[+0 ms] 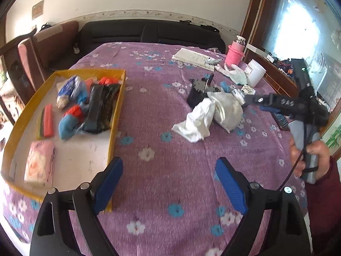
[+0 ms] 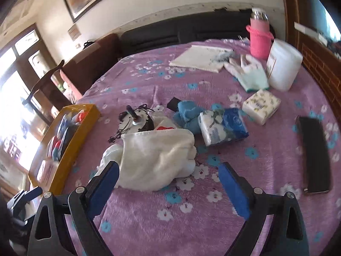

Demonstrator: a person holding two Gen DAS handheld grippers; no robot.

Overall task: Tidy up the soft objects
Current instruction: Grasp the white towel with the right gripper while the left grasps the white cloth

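left hand-held gripper — agape | right hand-held gripper — agape, empty

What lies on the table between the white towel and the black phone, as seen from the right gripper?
In the right wrist view, only bare purple flowered tablecloth lies between the white towel and the black phone. The blue tissue pack sits farther back.

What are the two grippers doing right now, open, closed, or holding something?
Left gripper: open, holding nothing, over the purple cloth beside the yellow box.
Right gripper: open, holding nothing, just short of the white towel.
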